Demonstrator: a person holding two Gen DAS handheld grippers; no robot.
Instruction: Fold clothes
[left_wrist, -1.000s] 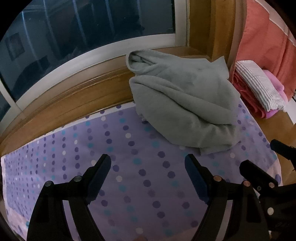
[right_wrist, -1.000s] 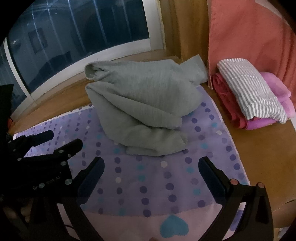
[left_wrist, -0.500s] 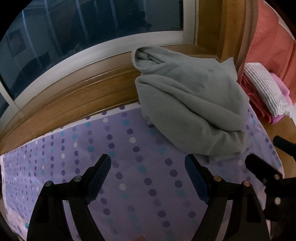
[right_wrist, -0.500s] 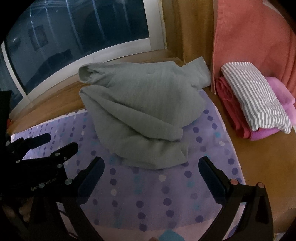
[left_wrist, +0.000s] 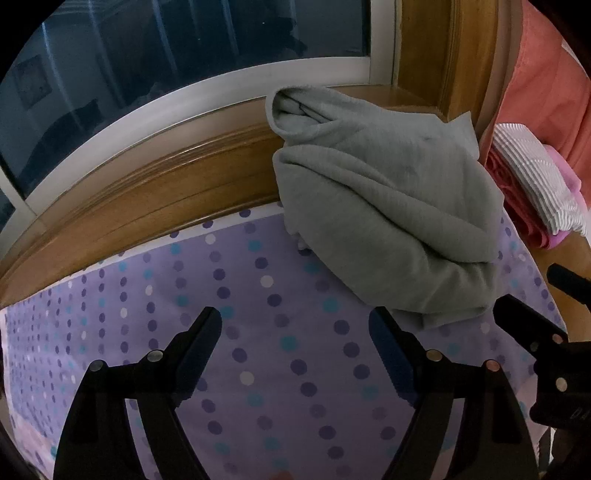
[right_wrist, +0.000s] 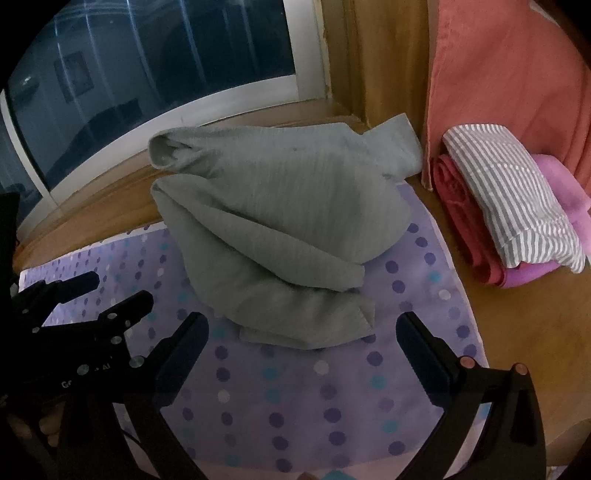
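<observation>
A crumpled grey garment (left_wrist: 384, 206) (right_wrist: 280, 229) lies in a heap on the far right part of a purple dotted mat (left_wrist: 236, 332) (right_wrist: 332, 387), its top leaning on the wooden sill. My left gripper (left_wrist: 295, 325) is open just short of the heap's near left edge, holding nothing. My right gripper (right_wrist: 303, 332) is open too, its fingers either side of the heap's near hem. In the left wrist view the right gripper (left_wrist: 532, 314) shows at the right edge; in the right wrist view the left gripper (right_wrist: 88, 299) shows at the left.
A stack of folded clothes, striped (right_wrist: 513, 199) on red and pink, sits right of the mat on the wooden surface (right_wrist: 517, 325). A salmon cloth (right_wrist: 509, 74) hangs behind it. A dark window (left_wrist: 184, 55) with a white frame and wooden sill (left_wrist: 166, 192) runs along the back.
Both grippers have moved forward toward the grey garment, which now looms larger and lower in both views. Both stay open; the garment has not moved.
</observation>
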